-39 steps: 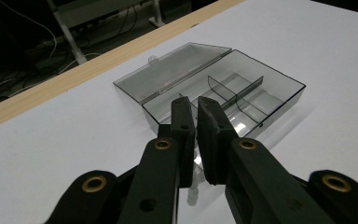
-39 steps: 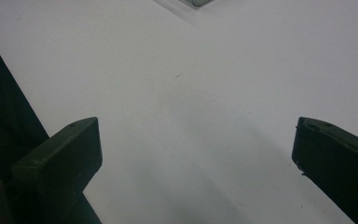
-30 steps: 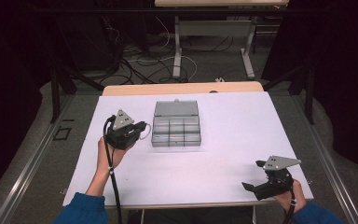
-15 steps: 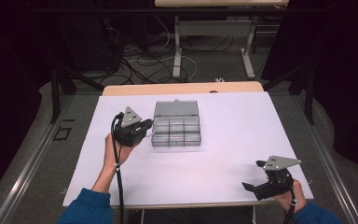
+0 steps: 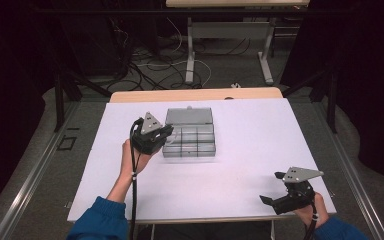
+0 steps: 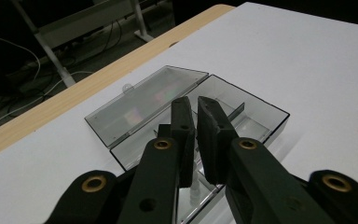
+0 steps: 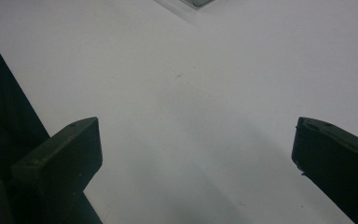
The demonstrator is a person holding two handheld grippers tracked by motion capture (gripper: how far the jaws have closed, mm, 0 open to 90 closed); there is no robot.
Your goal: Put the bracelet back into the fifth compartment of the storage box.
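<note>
One clear plastic compartment box [image 5: 189,140] is seen near the middle of the white worktop [image 5: 240,165], its single hinged lid [image 6: 144,100] already laid fully open and flat on the far side. The work in hand is judged to be at an early stage: the box has been opened, but nothing can be made out in the compartments, though the clear plastic makes that hard to confirm, and no loose parts are seen on the worktop. The left tool [image 5: 155,137] is held just over the left edge of the box, its jaws clenched together with nothing between them, as is shown in the left gripper view, where the left tool [image 6: 196,121] points down at the divided tray. The right tool [image 5: 280,192] is rested well apart, near the front right corner of the worktop, its jaws spread wide and empty. Two tools, one box and one lid are counted; the compartments appear to be arranged in three columns, though their exact number cannot be told.
</note>
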